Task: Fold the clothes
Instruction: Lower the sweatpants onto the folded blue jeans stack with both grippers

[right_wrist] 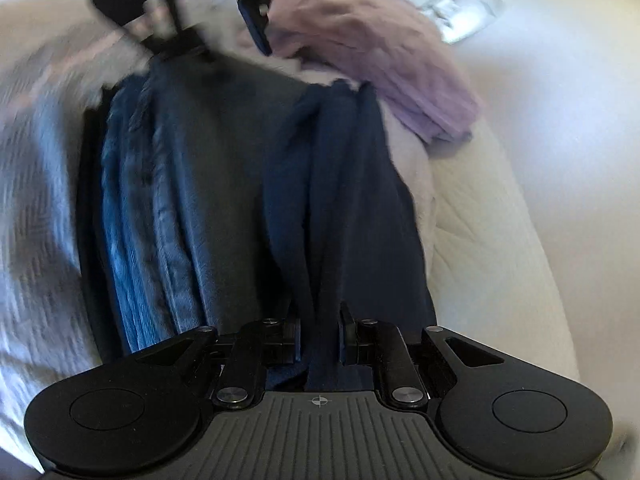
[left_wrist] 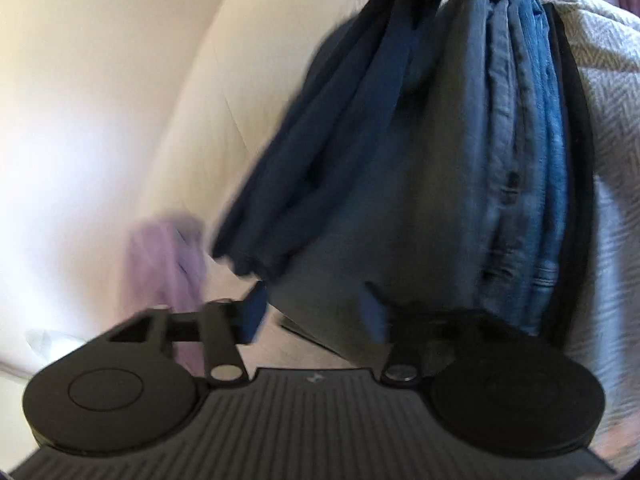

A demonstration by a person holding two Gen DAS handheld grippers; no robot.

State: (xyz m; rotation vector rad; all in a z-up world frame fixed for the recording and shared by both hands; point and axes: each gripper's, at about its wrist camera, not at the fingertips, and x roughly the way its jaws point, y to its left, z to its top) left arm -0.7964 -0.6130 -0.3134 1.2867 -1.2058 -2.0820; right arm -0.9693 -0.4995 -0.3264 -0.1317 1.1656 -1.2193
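Overhead, a navy garment (right_wrist: 340, 184) hung bunched from the right gripper (right_wrist: 319, 336), whose fingers pinched its folds. Just beyond, the left gripper (left_wrist: 316, 312) stood spread, holding nothing. Folded blue clothes (left_wrist: 520, 168) lay behind, with lilac cloth (right_wrist: 380, 60) farther off.

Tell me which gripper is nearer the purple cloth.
Left. In the right wrist view the left gripper hangs right beside the purple cloth, jaws apart. The right gripper is farther back, jaws closed on the dark blue garment.
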